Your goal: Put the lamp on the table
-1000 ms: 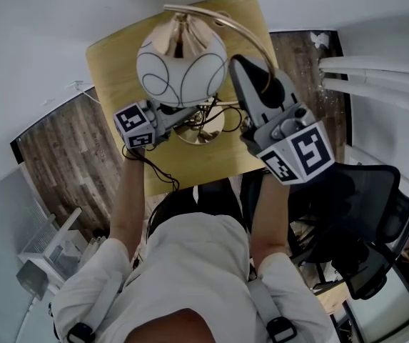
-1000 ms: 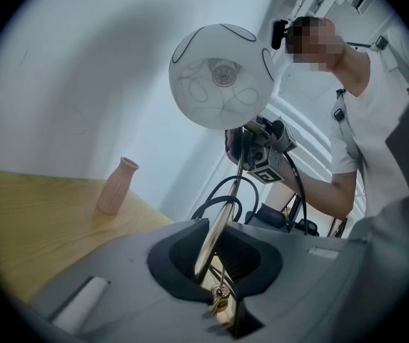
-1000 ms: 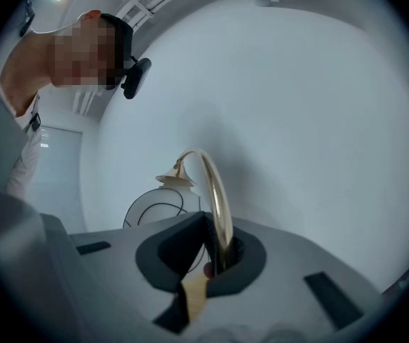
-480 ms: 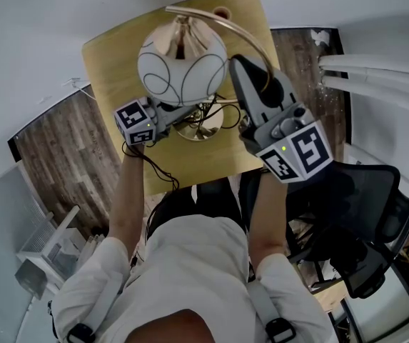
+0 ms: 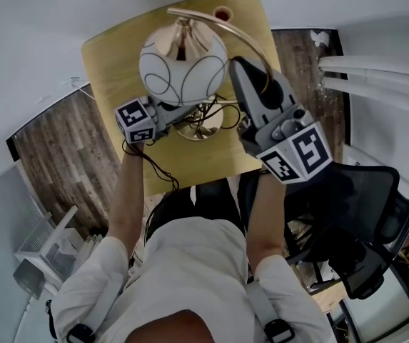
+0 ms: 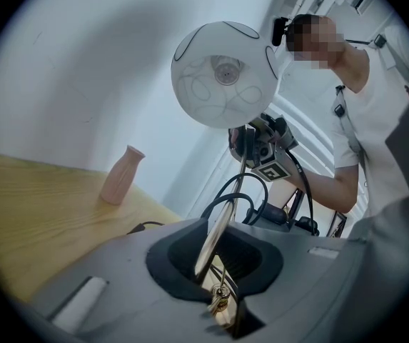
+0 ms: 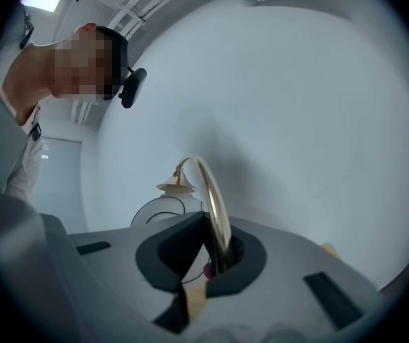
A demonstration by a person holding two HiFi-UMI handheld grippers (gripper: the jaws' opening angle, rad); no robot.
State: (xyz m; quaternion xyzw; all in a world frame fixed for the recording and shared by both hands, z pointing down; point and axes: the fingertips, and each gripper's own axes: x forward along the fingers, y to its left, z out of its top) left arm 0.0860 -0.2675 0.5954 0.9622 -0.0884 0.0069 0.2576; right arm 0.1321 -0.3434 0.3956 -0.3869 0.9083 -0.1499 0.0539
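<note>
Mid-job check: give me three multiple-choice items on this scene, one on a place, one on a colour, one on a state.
1. Where is the vase? A on the table; B under the table; C beside the table.
2. What colour is the stem? A black; B white; C gold.
3. How is the right gripper? A open and empty; B shut on the stem; C shut on the vase.

Answers:
1 A: the vase stands upright on the wooden top.
2 C: the curved rod shines gold.
3 B: its jaws are closed with the stem between them.
</note>
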